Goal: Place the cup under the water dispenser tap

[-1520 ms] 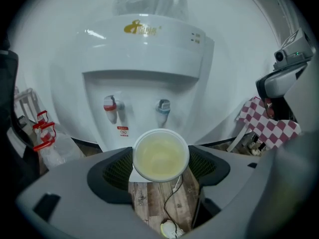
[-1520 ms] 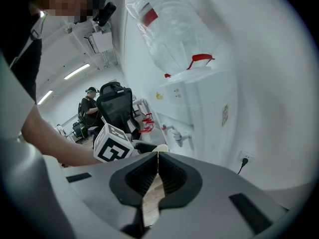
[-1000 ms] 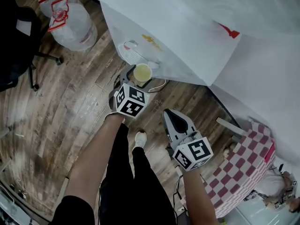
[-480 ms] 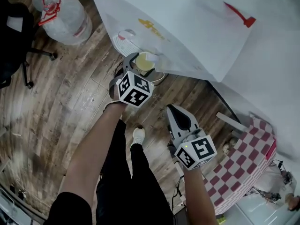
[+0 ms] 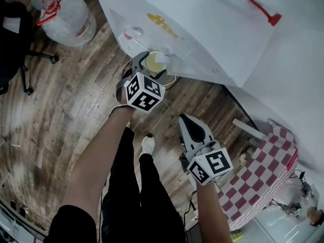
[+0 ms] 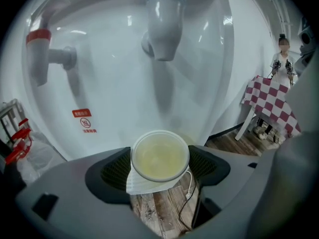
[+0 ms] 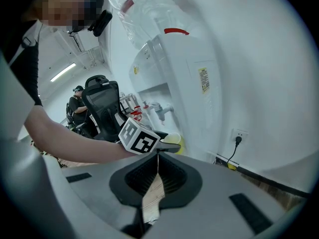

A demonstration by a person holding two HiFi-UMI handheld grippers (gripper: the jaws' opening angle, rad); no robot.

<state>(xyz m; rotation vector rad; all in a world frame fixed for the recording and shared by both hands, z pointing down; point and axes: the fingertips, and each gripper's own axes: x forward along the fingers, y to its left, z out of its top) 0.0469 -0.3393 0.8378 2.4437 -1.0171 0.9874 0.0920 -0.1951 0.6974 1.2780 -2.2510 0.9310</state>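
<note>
A paper cup (image 6: 159, 157) with a pale yellow inside is clamped between the pads of my left gripper (image 6: 159, 166), which is shut on it. The cup hangs just below and in front of the dispenser's blue-capped tap (image 6: 163, 26); the red tap (image 6: 42, 54) is to the left. In the head view the cup (image 5: 155, 62) sits against the white water dispenser (image 5: 202, 29). My right gripper (image 5: 190, 128) hangs lower right, away from the dispenser, jaws shut with nothing between them (image 7: 157, 156).
A large water bottle (image 5: 66, 14) lies on the wood floor at upper left, beside a black office chair (image 5: 15, 39). A checked red-and-white table (image 5: 258, 181) stands at lower right. A cable (image 5: 172, 82) runs on the floor by the dispenser base.
My left gripper has carried the cup up and in toward the dispenser, bringing it beneath the blue tap. The right gripper has stayed about where it was.
</note>
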